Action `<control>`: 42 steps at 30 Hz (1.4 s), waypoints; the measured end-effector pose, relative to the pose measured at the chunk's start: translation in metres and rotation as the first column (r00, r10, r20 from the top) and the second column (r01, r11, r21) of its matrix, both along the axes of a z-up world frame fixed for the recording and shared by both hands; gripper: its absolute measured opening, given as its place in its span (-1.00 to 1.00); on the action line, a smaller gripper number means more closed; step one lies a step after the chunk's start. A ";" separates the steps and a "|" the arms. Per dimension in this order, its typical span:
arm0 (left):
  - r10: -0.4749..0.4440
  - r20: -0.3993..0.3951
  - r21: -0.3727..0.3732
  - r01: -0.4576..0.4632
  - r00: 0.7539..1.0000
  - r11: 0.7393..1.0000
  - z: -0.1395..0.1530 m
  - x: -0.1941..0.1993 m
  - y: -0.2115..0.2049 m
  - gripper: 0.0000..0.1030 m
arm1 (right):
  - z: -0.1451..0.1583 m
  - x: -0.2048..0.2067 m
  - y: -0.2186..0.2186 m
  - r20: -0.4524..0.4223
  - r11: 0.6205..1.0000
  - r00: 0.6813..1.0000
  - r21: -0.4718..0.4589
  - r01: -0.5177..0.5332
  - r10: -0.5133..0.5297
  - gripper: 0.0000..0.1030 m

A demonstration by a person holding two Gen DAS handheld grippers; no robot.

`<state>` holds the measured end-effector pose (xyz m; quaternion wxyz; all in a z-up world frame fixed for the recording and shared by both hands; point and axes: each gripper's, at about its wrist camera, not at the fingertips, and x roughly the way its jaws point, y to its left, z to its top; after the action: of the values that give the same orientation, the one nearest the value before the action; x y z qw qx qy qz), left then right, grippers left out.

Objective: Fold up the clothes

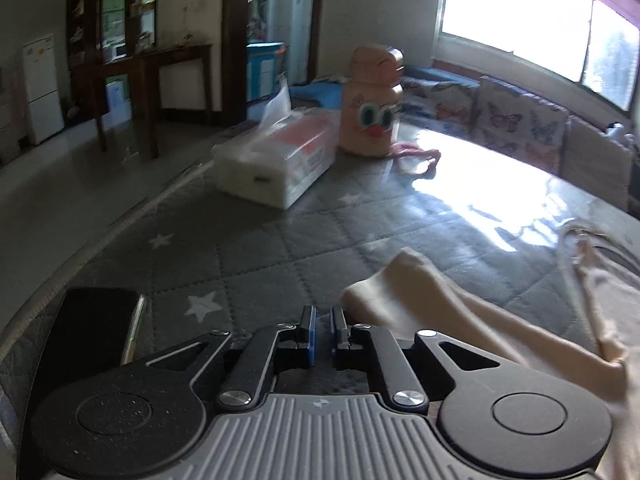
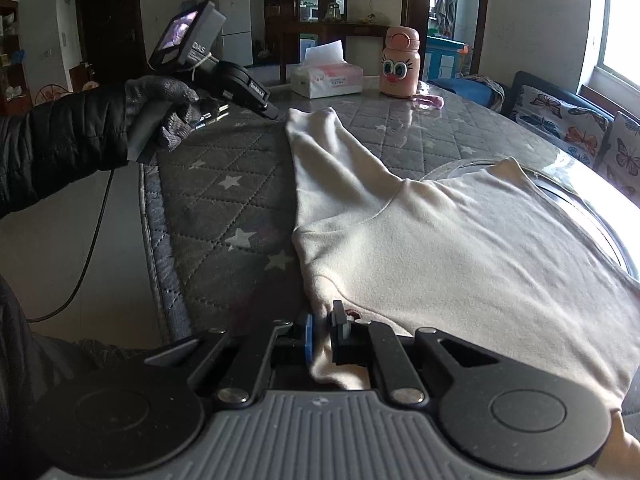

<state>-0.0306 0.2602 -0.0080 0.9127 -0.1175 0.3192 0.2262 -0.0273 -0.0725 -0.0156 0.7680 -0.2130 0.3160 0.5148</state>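
Cloth sits between the two fingers of the right gripper (image 2: 321,330), which is clenched on the near hem of a cream long-sleeved top (image 2: 440,248). The garment lies spread on the surface (image 2: 224,208), a table under a grey quilted cover with white stars and a clear glossy sheet. Its body is mostly flat with shallow wrinkles, and one sleeve (image 2: 320,152) stretches away from the shoulder toward the far left edge. No fold shows in it yet, so the task looks barely begun: both sleeves and the body seem left to fold.

Farther out, the left gripper (image 2: 272,114), held in a gloved hand (image 2: 168,108), hovers just beside the sleeve's cuff. In its own wrist view the left gripper (image 1: 323,326) has its fingers drawn nearly together with nothing between them, so it holds nothing, and the cuff lies just to its right. A dark phone (image 1: 96,324) rests on the cover at its left.

Beyond the garment stand a tissue box (image 2: 326,80) and a pink bottle with cartoon eyes (image 2: 400,64), well apart from the cloth. A likely next step, as a judgement, is pinching the cuff and bringing the sleeve across the body.
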 end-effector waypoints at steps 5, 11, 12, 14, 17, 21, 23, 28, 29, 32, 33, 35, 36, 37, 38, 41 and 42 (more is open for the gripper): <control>-0.112 0.017 -0.005 0.112 0.994 0.994 0.003 0.011 -0.024 -0.81 | -0.001 0.000 0.001 0.001 1.000 1.000 -0.012 -0.013 0.013 -0.86; -0.205 -0.024 0.023 0.206 0.978 0.978 -0.009 0.048 -0.043 -0.81 | 0.000 -0.001 -0.001 0.001 1.000 1.000 -0.019 -0.024 0.024 -0.86; -0.198 -0.031 0.042 0.199 0.980 0.979 -0.011 0.053 -0.043 -0.82 | -0.001 -0.001 -0.001 0.001 1.000 1.000 -0.018 -0.024 0.024 -0.86; -0.171 -0.040 0.088 0.174 0.984 0.981 -0.014 0.059 -0.041 -0.82 | -0.001 -0.001 -0.002 0.001 1.000 1.000 -0.017 -0.025 0.025 -0.86; -0.108 -0.053 0.118 0.113 0.993 0.987 -0.014 0.062 -0.031 -0.80 | -0.002 -0.001 -0.002 0.001 1.000 1.000 -0.016 -0.024 0.024 -0.86; -0.059 -0.057 0.101 0.065 0.997 0.993 -0.009 0.056 -0.021 -0.77 | 0.001 0.000 -0.008 -0.017 1.000 1.000 0.017 -0.015 0.015 -0.67; -0.069 -0.053 0.094 0.074 0.996 0.993 -0.004 0.049 -0.025 -0.77 | 0.007 0.000 -0.014 -0.027 0.999 1.000 0.049 -0.001 0.002 -0.53; -0.182 -0.010 0.064 0.182 0.983 0.981 0.011 0.038 -0.057 -0.77 | 0.021 0.009 -0.038 -0.058 0.988 0.994 0.113 0.102 -0.096 -0.49; -0.216 -0.002 0.058 0.216 0.976 0.975 0.013 0.036 -0.067 -0.77 | 0.021 0.014 -0.044 -0.053 0.983 0.988 0.104 0.148 -0.144 -0.49; -0.330 0.019 0.056 0.329 0.944 0.943 0.021 0.033 -0.102 -0.77 | 0.016 0.021 -0.054 -0.063 0.974 0.976 0.079 0.212 -0.207 -0.49; -0.367 0.025 0.052 0.365 0.930 0.929 0.022 0.032 -0.114 -0.77 | 0.013 0.022 -0.058 -0.071 0.972 0.973 0.069 0.226 -0.221 -0.49; -0.438 0.034 0.040 0.437 0.898 0.898 0.025 0.031 -0.138 -0.77 | 0.006 0.019 -0.064 -0.077 0.971 0.970 0.053 0.235 -0.230 -0.49; -0.471 0.037 0.037 0.470 0.881 0.882 0.025 0.031 -0.150 -0.77 | 0.004 0.016 -0.066 -0.085 0.971 0.969 0.049 0.235 -0.231 -0.50; -0.502 0.039 0.032 0.501 0.864 0.865 0.025 0.031 -0.161 -0.77 | 0.003 0.015 -0.067 -0.089 0.971 0.969 0.046 0.235 -0.230 -0.50; -0.531 0.040 0.025 0.531 0.846 0.847 0.024 0.033 -0.173 -0.77 | 0.000 0.012 -0.069 -0.090 0.971 0.969 0.041 0.235 -0.231 -0.51; -0.610 0.046 0.007 0.611 0.791 0.792 0.022 0.037 -0.207 -0.77 | -0.004 0.004 -0.076 -0.089 0.970 0.967 0.032 0.242 -0.239 -0.50; -0.631 0.046 0.005 0.631 0.775 0.776 0.021 0.038 -0.217 -0.77 | -0.003 0.002 -0.076 -0.088 0.969 0.967 0.039 0.245 -0.241 -0.50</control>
<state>0.0073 0.0436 0.0131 0.9421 -0.0139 0.3207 -0.0970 -0.0252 -0.1489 -0.0188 0.8167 -0.1321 0.3581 0.4327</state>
